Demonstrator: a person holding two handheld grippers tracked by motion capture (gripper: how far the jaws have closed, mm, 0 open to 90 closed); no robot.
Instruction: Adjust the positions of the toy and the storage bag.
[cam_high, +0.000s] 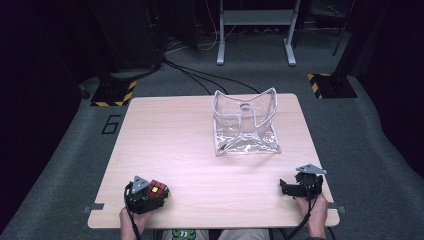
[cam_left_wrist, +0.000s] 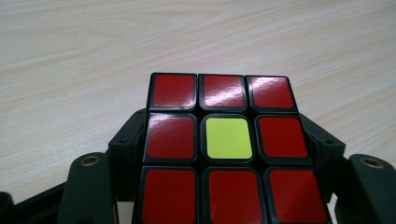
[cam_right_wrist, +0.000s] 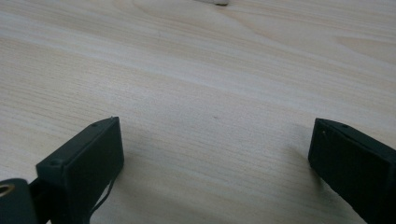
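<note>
A Rubik's cube (cam_high: 158, 189) with a red face and a yellow centre square (cam_left_wrist: 227, 138) sits at the table's near left corner. My left gripper (cam_high: 159, 192) has a black jaw against each side of the cube (cam_left_wrist: 224, 123) and is shut on it. Near the front right edge my right gripper (cam_high: 292, 182) rests low over the wood. Its jaws stand wide apart with bare table between them (cam_right_wrist: 217, 123). A hand holds each gripper from the near edge.
A clear plastic pouch (cam_high: 245, 125) stands open-topped at the back centre-right of the wooden table (cam_high: 165, 130). Dark carpet, floor cables and a white metal stand (cam_high: 255, 30) lie beyond the far edge.
</note>
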